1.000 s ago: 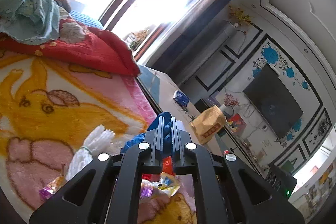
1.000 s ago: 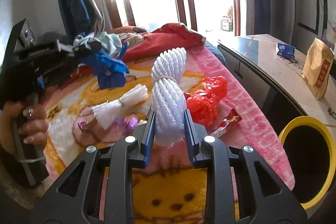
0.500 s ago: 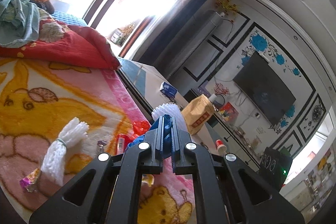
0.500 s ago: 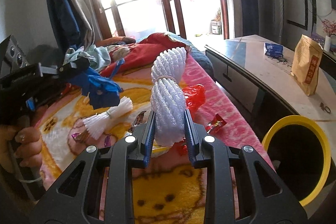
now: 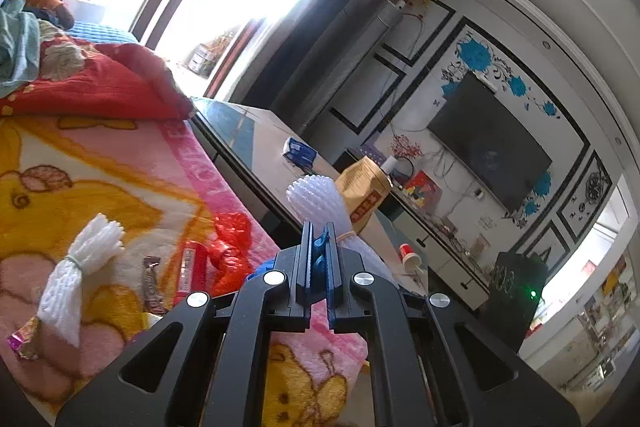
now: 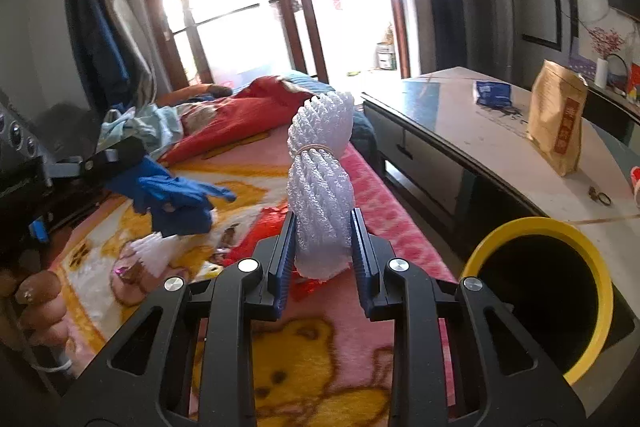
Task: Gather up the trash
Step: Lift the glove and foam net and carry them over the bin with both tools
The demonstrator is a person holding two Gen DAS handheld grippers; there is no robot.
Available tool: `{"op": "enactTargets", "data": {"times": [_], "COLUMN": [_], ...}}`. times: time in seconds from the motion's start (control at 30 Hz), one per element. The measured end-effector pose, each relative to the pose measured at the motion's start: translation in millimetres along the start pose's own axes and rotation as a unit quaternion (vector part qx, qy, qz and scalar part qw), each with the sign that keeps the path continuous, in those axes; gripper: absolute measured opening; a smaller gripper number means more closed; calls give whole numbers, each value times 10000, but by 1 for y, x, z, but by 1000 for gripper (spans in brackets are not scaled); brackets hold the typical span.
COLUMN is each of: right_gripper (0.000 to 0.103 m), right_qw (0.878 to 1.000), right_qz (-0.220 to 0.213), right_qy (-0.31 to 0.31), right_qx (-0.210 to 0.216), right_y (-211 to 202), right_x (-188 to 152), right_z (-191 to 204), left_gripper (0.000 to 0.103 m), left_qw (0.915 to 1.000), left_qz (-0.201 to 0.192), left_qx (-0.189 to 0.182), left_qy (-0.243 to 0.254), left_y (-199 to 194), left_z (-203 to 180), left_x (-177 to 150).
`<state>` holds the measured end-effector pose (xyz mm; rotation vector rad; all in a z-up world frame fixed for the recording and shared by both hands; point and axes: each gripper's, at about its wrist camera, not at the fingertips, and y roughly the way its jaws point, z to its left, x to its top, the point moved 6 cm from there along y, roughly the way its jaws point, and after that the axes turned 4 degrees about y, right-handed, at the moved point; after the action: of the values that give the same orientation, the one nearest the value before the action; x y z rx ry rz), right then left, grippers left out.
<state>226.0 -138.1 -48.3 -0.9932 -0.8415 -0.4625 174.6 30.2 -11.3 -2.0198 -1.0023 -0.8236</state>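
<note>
Both grippers are loaded and the step in hand is, by my judgement, the carry to the bin. The right gripper [image 6: 323,223] pinches a white foam net bundle [image 6: 320,183], tied at the middle with a rubber band; the bundle stands upright between the two pads and rises well above them. The left gripper [image 5: 319,259] has its pads pressed together on a blue glove [image 6: 176,201], of which only a thin blue fold shows between the fingers in its own view; in the right wrist view the glove hangs down from its tips, to the left of the right gripper.

The yellow-rimmed trash bin [image 6: 600,279] stands low and to the right of the right gripper, close to it, beside the bed edge and in front of the low table [image 6: 480,131]. More trash lies on the cartoon blanket [image 5: 120,155] below and left of the left gripper: a second foam net bundle [image 5: 80,279], a red plastic bag [image 5: 230,247] and some snack wrappers [image 5: 188,271].

The next move probably calls for swinging the right gripper rightward over the bin mouth, then spreading the pads so the bundle drops inside. The left gripper must travel further to arrive there.
</note>
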Motion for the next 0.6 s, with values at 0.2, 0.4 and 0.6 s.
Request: {"op": "enactTargets", "data": {"times": [0.2,0.4,0.6], "right_gripper": [20,20,20], "right_qw": [9996,9988,9977], "right_qz": [-55,-125,-194], "right_qy": [221,343,458], "right_qx": [-181,-334,-453], "right_y": [-4,-9,-14], "right_x": [3,4,5], "right_z": [-23,-43,-58], "left_gripper": [5,5,5], "left_qw": [9998,9991,9976], "left_qz": [141,295,458], "left_qx": [-73,-155,-252], "left_qy": [125,275,444], "left_y": [15,31,49], "left_z": [-13,-26,-41], "left_x": [-7,-14,-21]}}
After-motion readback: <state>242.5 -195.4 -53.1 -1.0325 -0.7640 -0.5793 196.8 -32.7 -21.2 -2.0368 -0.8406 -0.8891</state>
